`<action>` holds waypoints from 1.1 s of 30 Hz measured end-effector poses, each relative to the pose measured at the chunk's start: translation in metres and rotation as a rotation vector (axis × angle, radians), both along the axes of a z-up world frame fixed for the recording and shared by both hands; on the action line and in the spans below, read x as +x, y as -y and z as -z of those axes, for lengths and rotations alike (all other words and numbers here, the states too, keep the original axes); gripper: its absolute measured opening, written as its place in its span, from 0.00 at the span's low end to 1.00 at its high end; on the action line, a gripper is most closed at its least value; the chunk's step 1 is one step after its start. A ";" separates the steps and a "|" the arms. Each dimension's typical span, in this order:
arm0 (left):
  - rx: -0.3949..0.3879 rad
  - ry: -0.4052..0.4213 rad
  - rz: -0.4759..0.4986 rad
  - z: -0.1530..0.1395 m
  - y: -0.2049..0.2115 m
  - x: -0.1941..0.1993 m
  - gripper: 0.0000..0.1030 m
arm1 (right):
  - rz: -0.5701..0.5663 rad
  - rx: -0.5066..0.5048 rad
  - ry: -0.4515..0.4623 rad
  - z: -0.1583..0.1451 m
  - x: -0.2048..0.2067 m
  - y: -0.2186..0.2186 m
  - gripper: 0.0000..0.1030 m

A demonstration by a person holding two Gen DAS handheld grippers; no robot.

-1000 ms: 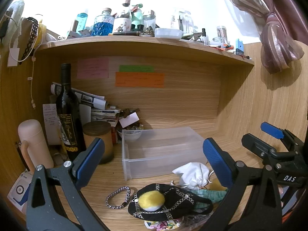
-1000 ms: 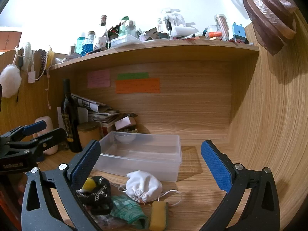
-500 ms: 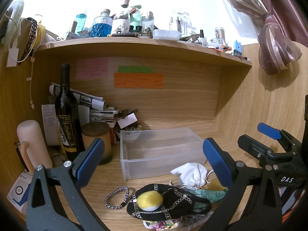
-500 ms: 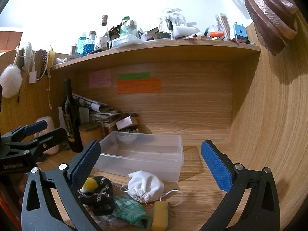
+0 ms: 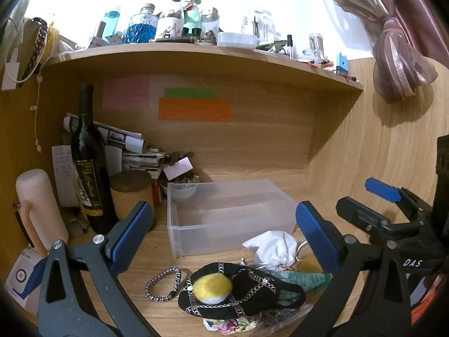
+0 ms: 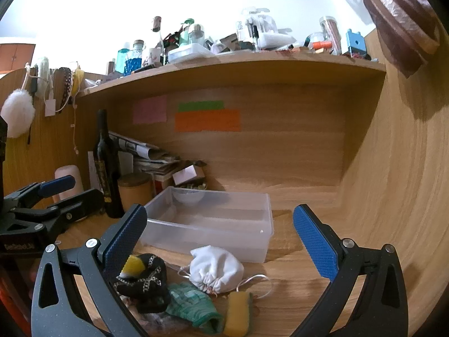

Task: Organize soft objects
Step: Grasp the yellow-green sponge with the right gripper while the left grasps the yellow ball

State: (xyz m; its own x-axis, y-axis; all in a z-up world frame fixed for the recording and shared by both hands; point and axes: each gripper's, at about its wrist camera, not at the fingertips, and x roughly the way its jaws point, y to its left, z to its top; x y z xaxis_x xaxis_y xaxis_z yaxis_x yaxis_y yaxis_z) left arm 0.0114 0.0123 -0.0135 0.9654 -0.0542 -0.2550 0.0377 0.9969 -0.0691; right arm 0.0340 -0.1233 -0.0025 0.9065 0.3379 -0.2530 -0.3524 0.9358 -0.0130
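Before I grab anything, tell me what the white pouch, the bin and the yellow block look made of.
White pouch: soft matte woven cloth, likely cotton; it wrinkles and gathers at a drawstring. Bin: frosted translucent rigid plastic; the bowl behind shows through its wall. Yellow block: probably foam sponge, dull and porous-looking, though blurred.

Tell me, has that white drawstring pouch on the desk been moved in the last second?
No. The white drawstring pouch still lies just in front of the clear plastic bin, beside the yellow sponge; only the cameras drifted slightly.

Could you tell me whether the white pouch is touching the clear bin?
Apart. The right wrist view shows bare desk between the white pouch and the clear bin.
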 end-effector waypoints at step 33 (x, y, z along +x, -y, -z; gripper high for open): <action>-0.079 -0.387 -0.016 0.082 -0.051 0.036 0.55 | -0.036 -0.072 -0.461 0.090 0.045 0.036 0.48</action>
State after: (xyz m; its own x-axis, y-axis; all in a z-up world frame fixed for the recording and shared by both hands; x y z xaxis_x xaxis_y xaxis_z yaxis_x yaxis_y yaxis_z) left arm 0.0478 0.0635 -0.0957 0.7994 -0.0738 -0.5963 -0.0220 0.9882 -0.1518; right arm 0.0786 -0.1592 -0.0924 0.6821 0.3339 -0.6506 -0.3688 0.9253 0.0883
